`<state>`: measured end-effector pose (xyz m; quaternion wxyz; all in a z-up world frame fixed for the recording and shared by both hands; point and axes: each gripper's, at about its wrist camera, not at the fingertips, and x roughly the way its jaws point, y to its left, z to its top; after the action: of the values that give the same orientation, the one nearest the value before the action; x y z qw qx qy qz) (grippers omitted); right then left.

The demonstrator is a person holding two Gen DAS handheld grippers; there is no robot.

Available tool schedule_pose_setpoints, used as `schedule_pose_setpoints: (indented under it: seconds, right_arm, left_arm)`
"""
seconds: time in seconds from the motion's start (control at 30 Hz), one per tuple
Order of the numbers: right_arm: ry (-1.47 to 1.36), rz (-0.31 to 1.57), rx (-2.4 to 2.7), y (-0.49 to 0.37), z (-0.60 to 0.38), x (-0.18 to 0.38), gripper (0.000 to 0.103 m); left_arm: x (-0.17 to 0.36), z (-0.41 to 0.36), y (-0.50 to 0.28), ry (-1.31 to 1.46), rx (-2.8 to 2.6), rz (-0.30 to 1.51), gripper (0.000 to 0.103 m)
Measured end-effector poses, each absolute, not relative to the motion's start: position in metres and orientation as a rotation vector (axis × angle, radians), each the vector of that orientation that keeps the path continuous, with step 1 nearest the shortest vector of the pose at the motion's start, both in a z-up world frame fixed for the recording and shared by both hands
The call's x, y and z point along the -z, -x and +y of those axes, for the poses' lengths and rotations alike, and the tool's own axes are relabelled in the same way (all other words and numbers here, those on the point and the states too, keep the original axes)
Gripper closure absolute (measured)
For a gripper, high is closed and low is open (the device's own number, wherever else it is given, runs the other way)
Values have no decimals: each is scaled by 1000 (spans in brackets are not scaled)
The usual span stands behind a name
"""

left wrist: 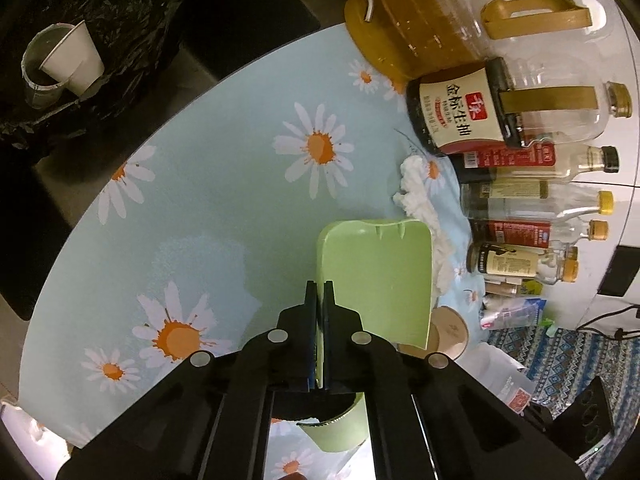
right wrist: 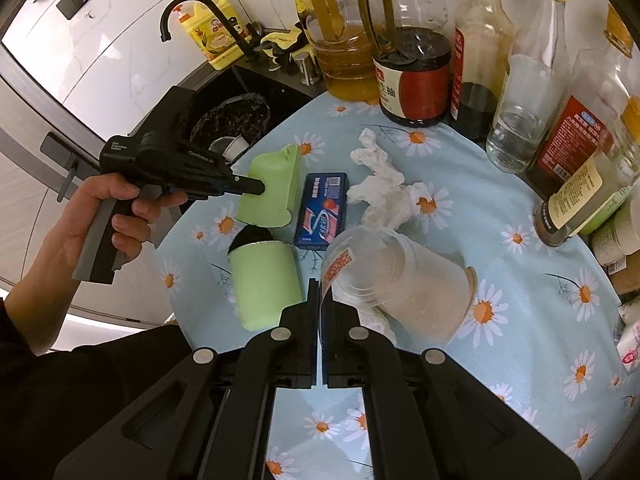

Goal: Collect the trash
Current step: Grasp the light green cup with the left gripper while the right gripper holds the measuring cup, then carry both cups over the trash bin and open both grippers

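Observation:
My left gripper (left wrist: 320,292) is shut on the rim of a green plastic container (left wrist: 380,280), held just above the daisy tablecloth (left wrist: 224,184); it shows in the right wrist view too (right wrist: 272,190). My right gripper (right wrist: 320,292) is shut on the rim of a clear plastic cup (right wrist: 404,280), held tilted over the table. A second green container (right wrist: 264,284), a blue packet (right wrist: 322,210) and crumpled white tissue (right wrist: 384,184) lie on the cloth. The tissue also shows in the left wrist view (left wrist: 420,200). A black-lined trash bin (left wrist: 88,40) holding a white paper cup (left wrist: 74,58) stands past the table edge.
Oil and sauce bottles (right wrist: 412,72) crowd the table's far and right side; they also line the right of the left wrist view (left wrist: 460,108). A sink with a black tap (right wrist: 192,8) and a yellow detergent bottle (right wrist: 214,28) lie beyond. Packets sit at the right edge (left wrist: 508,312).

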<state>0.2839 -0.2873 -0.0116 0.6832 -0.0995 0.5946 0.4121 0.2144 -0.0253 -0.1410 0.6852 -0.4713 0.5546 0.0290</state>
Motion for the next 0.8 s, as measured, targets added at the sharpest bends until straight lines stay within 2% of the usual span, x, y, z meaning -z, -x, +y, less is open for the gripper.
schedule_pose_setpoints:
  seconds: [0.47,0.8]
  right_arm:
    - [249,1343,-927,-263,-238,14,101]
    - [257,1348,-951,-255,-174,15,101]
  left_arm:
    - [125,8,-195,1073,-6,1187,102]
    - [101,56,-170,962,-41,1152,102]
